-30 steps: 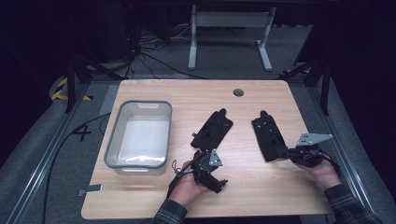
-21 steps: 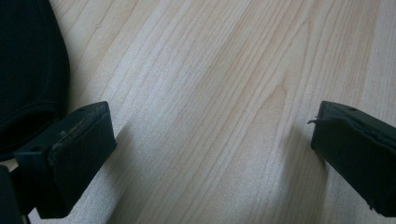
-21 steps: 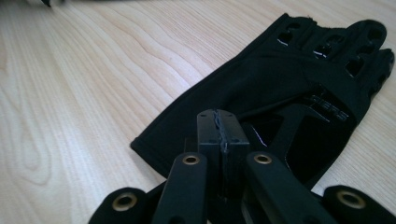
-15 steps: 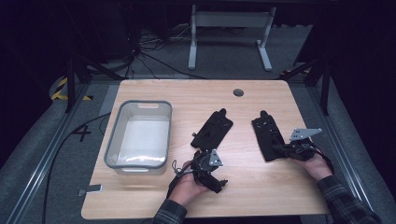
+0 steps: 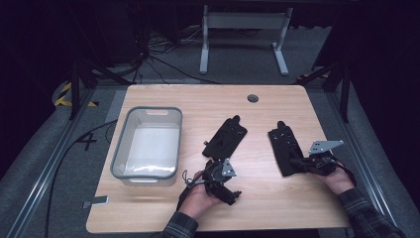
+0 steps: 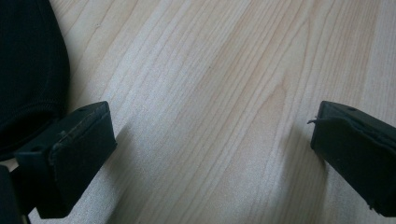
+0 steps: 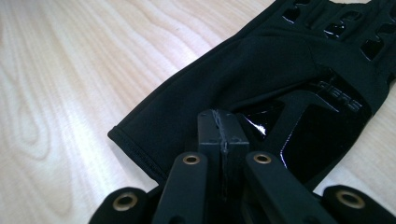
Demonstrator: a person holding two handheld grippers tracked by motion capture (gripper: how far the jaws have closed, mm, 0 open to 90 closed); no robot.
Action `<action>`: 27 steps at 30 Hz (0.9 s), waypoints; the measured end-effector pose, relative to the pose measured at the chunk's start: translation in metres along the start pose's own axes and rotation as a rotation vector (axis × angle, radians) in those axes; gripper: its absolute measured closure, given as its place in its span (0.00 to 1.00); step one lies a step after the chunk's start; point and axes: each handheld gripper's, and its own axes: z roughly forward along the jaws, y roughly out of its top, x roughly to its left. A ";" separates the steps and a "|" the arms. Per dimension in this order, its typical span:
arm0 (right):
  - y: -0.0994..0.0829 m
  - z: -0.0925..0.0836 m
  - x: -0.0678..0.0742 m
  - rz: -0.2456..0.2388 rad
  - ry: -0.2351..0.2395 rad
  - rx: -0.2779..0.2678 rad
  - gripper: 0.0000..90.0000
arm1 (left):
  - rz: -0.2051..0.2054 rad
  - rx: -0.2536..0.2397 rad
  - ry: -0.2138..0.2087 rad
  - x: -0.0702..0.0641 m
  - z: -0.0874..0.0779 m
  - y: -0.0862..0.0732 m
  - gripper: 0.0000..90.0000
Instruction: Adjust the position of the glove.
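Note:
Two black gloves lie flat on the wooden table (image 5: 277, 208): the left glove (image 5: 225, 136) near the middle, the right glove (image 5: 283, 148) to its right. My left gripper (image 5: 224, 177) rests low just below the left glove's cuff. Its jaws stand wide open over bare wood (image 6: 212, 154), and the glove's edge (image 6: 28, 60) lies beside one jaw. My right gripper (image 5: 295, 161) is at the right glove's cuff end. Its jaws are pressed together (image 7: 223, 128), tips over the glove's fabric (image 7: 261, 70); I see no fabric between them.
A clear plastic bin (image 5: 148, 110) stands on the table's left half and looks empty. A round cable hole (image 5: 253, 98) sits near the far edge. Dark floor, cables and a metal stand surround the table.
My right gripper has shifted slightly left, closer onto the right glove's cuff. The left gripper and both gloves have stayed where they were.

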 end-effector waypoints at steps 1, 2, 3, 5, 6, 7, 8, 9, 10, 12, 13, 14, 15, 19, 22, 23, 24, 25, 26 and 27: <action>0.000 0.000 0.000 0.000 0.000 0.000 1.00 | 0.000 0.000 0.000 0.000 0.000 0.000 0.00; -0.001 -0.001 0.002 -0.002 0.001 0.001 1.00 | 0.000 0.000 0.000 0.000 0.000 0.000 0.00; -0.002 -0.002 0.003 -0.005 0.002 0.003 1.00 | 0.000 0.000 0.000 0.000 0.000 0.000 0.00; -0.004 -0.004 0.006 -0.005 0.008 0.004 1.00 | 0.000 0.000 0.000 0.000 0.000 0.000 0.00; -0.005 -0.005 0.009 -0.007 0.010 0.006 1.00 | 0.000 0.000 0.000 0.000 0.000 0.000 0.00; -0.005 -0.005 0.009 -0.007 0.010 0.006 1.00 | 0.000 0.000 0.000 0.000 0.000 0.000 0.00; -0.006 -0.006 0.010 -0.008 0.011 0.007 1.00 | 0.000 0.000 0.000 0.000 0.000 0.000 0.00; -0.007 -0.007 0.012 -0.007 0.017 0.009 1.00 | 0.000 0.000 0.000 0.000 0.000 0.000 0.00; -0.007 -0.008 0.014 -0.008 0.017 0.012 1.00 | 0.000 0.000 0.000 0.000 0.000 0.000 0.00; -0.008 -0.009 0.017 -0.009 0.019 0.015 1.00 | -0.001 0.002 -0.001 0.000 0.000 0.000 0.00; -0.009 -0.010 0.018 -0.013 0.023 0.017 1.00 | -0.001 0.002 -0.001 0.000 0.000 0.000 0.00; -0.010 -0.010 0.020 -0.011 0.024 0.017 1.00 | 0.000 0.002 -0.001 0.000 0.000 0.000 0.00; -0.010 -0.011 0.020 -0.013 0.026 0.018 1.00 | 0.000 0.002 -0.001 0.000 0.000 0.000 0.00; -0.014 -0.015 0.026 -0.018 0.033 0.020 1.00 | 0.000 0.002 -0.001 0.000 0.000 0.000 0.00; -0.017 -0.018 0.030 -0.019 0.046 0.020 1.00 | 0.000 0.002 -0.001 0.000 0.000 0.000 0.00; -0.018 -0.019 0.031 -0.021 0.048 0.022 1.00 | 0.000 0.002 -0.001 0.000 0.000 0.000 0.00; -0.019 -0.020 0.032 -0.024 0.050 0.021 1.00 | 0.000 0.002 -0.001 0.000 0.000 0.000 0.00; -0.020 -0.021 0.034 -0.024 0.053 0.022 1.00 | -0.001 0.002 -0.001 0.000 0.000 0.000 0.00; -0.022 -0.022 0.035 -0.024 0.057 0.024 1.00 | 0.000 0.002 -0.001 0.000 0.000 0.000 0.00; -0.022 -0.023 0.036 -0.024 0.058 0.024 1.00 | 0.000 0.002 -0.001 0.000 0.000 0.000 0.00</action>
